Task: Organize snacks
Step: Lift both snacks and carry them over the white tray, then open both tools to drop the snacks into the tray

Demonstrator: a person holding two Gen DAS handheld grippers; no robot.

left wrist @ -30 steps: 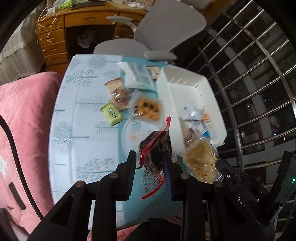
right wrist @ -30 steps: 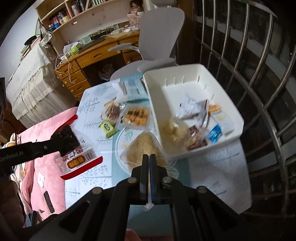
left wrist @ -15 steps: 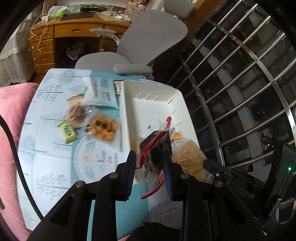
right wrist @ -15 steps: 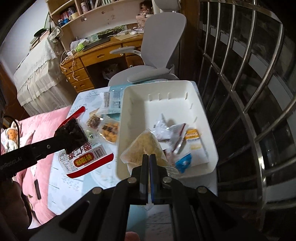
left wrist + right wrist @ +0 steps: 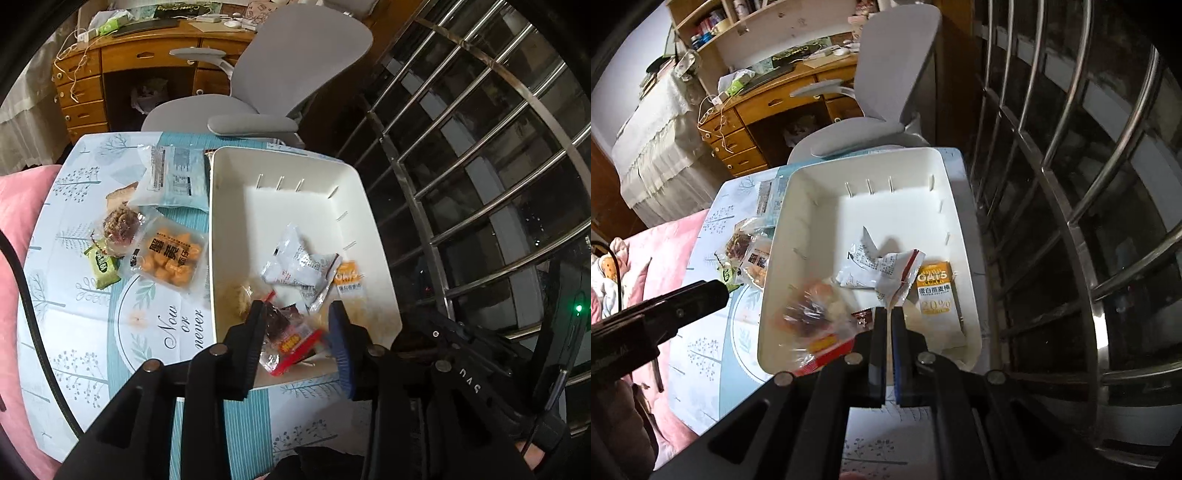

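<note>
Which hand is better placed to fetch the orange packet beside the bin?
Left. The left gripper has just been opening, red-edged packet loose between its jaws; the orange packet lies left of the bin. The right gripper is shut.

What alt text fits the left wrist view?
The left gripper, jaws just opened, lets a red-edged snack bag drop into a white bin already holding several packets. More snacks lie left of it on a tree-print tablecloth.
</note>
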